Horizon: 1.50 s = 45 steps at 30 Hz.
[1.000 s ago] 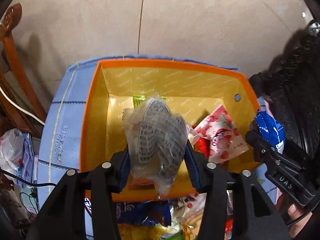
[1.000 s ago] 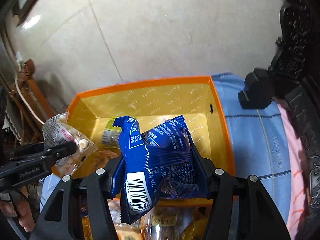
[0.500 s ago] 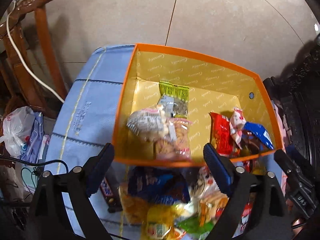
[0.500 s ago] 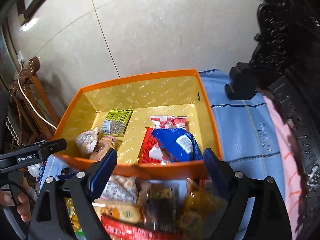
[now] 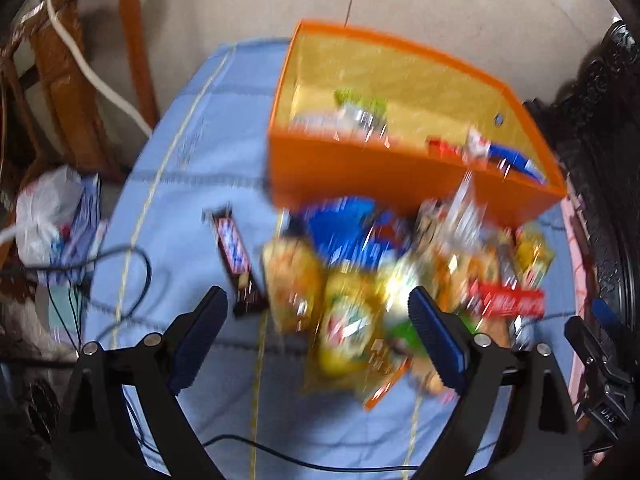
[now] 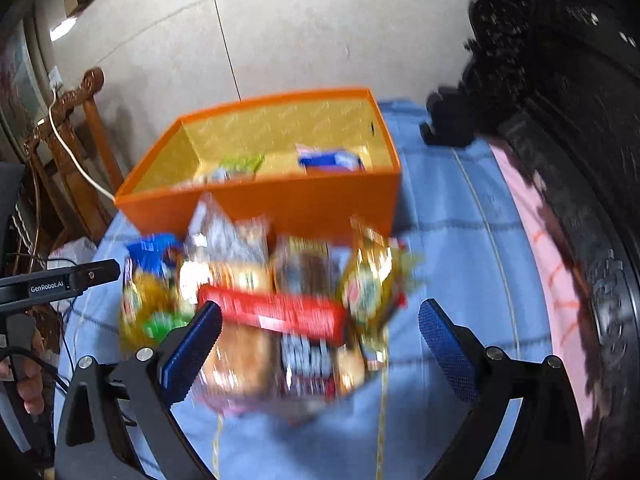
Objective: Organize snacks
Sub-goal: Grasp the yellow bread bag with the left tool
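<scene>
- Hovering above the snack pile (image 5: 384, 280), on the near side of the orange box (image 5: 400, 176): left gripper (image 5: 320, 336), jaws spread wide, gripping nothing.
- Hanging over the same pile (image 6: 280, 300) in front of the orange box (image 6: 280, 200): right gripper (image 6: 320, 344), jaws likewise wide apart and empty.
- Lying inside the box: a green packet (image 6: 240, 164) and a blue packet (image 6: 328, 160).
- Resting apart on the blue cloth (image 5: 180, 168), left of the pile and nearer than the box: a dark chocolate bar (image 5: 236, 256).
- Blurring most packet details.
</scene>
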Each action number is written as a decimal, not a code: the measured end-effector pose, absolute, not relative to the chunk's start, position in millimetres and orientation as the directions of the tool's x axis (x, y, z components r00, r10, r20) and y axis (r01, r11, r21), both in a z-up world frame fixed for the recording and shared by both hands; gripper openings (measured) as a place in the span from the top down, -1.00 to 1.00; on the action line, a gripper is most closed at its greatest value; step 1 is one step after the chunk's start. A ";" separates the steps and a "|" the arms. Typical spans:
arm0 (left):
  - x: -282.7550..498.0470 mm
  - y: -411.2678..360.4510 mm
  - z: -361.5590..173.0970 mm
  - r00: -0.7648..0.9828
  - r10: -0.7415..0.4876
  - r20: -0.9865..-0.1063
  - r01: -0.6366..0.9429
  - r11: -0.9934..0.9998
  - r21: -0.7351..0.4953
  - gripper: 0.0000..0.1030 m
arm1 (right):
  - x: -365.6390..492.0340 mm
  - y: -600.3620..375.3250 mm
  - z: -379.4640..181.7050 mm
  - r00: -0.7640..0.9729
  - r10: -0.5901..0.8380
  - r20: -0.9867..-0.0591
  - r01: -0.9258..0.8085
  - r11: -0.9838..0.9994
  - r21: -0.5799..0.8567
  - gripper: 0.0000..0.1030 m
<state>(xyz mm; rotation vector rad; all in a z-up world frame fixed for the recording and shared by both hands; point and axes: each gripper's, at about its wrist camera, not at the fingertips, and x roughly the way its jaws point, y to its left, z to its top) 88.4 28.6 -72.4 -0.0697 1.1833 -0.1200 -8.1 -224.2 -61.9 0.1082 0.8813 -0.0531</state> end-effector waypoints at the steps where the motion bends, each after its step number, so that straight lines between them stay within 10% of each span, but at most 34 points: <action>1: 84.1 30.0 -78.6 0.360 -0.126 -0.925 0.051 0.992 -0.115 -0.74 | -13.2 -224.6 -66.2 0.628 0.002 -0.778 0.093 0.993 0.078 -0.93; 39: 104.3 33.5 -143.9 0.151 -0.242 -0.958 -0.110 0.959 -0.260 -0.74 | -0.1 -239.0 -119.6 0.520 0.118 -0.846 0.154 0.961 0.229 -0.93; 43: 113.4 27.9 -149.9 0.144 -0.199 -0.969 -0.082 0.974 -0.212 -0.32 | 1.0 -236.4 -115.7 0.526 0.110 -0.843 0.144 0.966 0.216 -0.93; 44: 112.8 24.1 -148.0 0.149 -0.201 -0.968 -0.052 0.976 -0.211 0.21 | 1.4 -235.2 -113.2 0.532 0.103 -0.840 0.141 0.968 0.208 -0.93; 45: 113.3 21.2 -147.2 0.139 -0.210 -0.968 -0.030 0.976 -0.216 0.20 | 1.5 -233.5 -109.0 0.546 0.091 -0.833 0.132 0.972 0.193 -0.93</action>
